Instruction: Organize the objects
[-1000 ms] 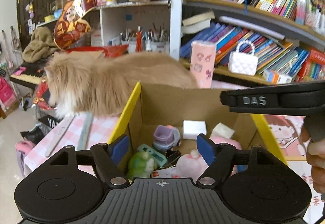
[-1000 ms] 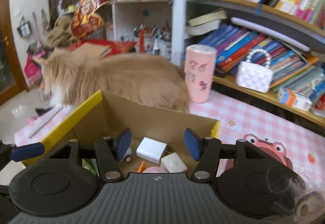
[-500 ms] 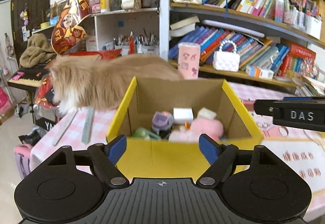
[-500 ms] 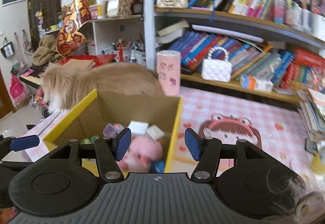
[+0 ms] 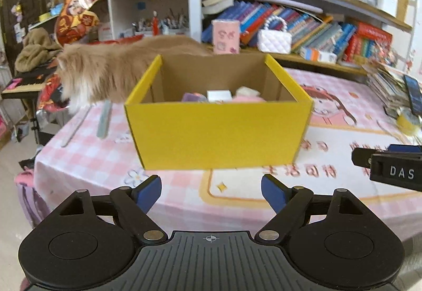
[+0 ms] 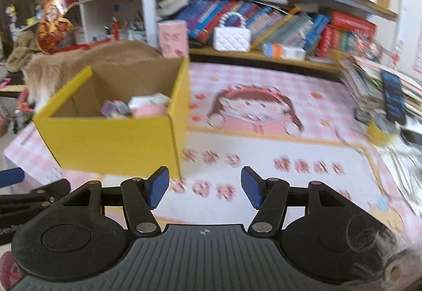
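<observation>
A: Where do we stand with the yellow box (image 5: 219,130)?

B: It sits on the pink checked tablecloth (image 5: 87,153), ahead of our left gripper (image 5: 211,192) and clear of its tips. From our right gripper (image 6: 205,186) it lies ahead and off to the left, its near corner just past the left blue fingertip (image 6: 158,185).

A: And the small things?

B: Down inside the box: a white block (image 5: 219,95), something purple (image 5: 193,97), something pink (image 6: 150,110). Only their tops show over the rim, which we judge is the point of a deep carton, since nothing can roll off the table.

A: Are we holding anything?

B: No. The left jaws stand wide and have just been opening further, with only cloth showing between them. The right jaws sit at a middling gap, have also just opened a little, and are empty too.

A: Why hang so far out from the box?

B: Likely because the sorting looks done, or we're looking for the next piece. The cloth in front of us is bare; the clutter (image 6: 390,106) lies far right of the right gripper.

A: The cat (image 5: 105,74)?

B: Beyond the box's far left side, head turned away. We'd keep our sweeps low and slow near it.
</observation>
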Action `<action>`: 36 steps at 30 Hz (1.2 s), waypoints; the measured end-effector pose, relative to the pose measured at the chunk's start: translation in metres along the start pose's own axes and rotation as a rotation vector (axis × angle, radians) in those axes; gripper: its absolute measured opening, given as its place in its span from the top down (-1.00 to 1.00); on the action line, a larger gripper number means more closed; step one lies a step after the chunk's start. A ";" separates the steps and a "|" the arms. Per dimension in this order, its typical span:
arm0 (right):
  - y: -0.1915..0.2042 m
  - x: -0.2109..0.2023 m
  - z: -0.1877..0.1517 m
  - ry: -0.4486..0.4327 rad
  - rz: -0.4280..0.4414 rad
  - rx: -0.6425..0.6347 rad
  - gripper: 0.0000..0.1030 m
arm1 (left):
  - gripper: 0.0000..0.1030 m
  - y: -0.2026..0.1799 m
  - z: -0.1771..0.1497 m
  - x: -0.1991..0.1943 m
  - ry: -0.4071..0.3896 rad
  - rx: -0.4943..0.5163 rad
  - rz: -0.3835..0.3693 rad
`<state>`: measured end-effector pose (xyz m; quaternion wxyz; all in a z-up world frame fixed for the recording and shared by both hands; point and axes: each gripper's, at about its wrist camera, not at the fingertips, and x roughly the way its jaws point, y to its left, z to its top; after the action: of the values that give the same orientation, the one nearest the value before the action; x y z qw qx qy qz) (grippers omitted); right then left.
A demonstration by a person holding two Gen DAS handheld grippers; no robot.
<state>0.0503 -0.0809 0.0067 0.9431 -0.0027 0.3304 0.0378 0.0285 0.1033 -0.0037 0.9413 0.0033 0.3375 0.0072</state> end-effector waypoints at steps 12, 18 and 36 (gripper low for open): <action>-0.029 -0.027 -0.043 0.040 -0.129 0.096 -0.22 | -0.68 -0.031 -0.014 -0.010 0.017 0.057 -0.062; -0.038 -0.038 -0.048 0.026 -0.178 0.117 -0.30 | -0.68 -0.051 -0.012 -0.013 0.010 0.090 -0.086; -0.052 -0.046 -0.057 0.023 -0.274 0.121 -0.83 | -0.87 -0.087 -0.018 -0.022 -0.022 0.155 -0.078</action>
<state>-0.0175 -0.1382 -0.0100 0.9339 0.0088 0.3396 -0.1116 0.0010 0.0160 -0.0041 0.9414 0.0629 0.3265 -0.0557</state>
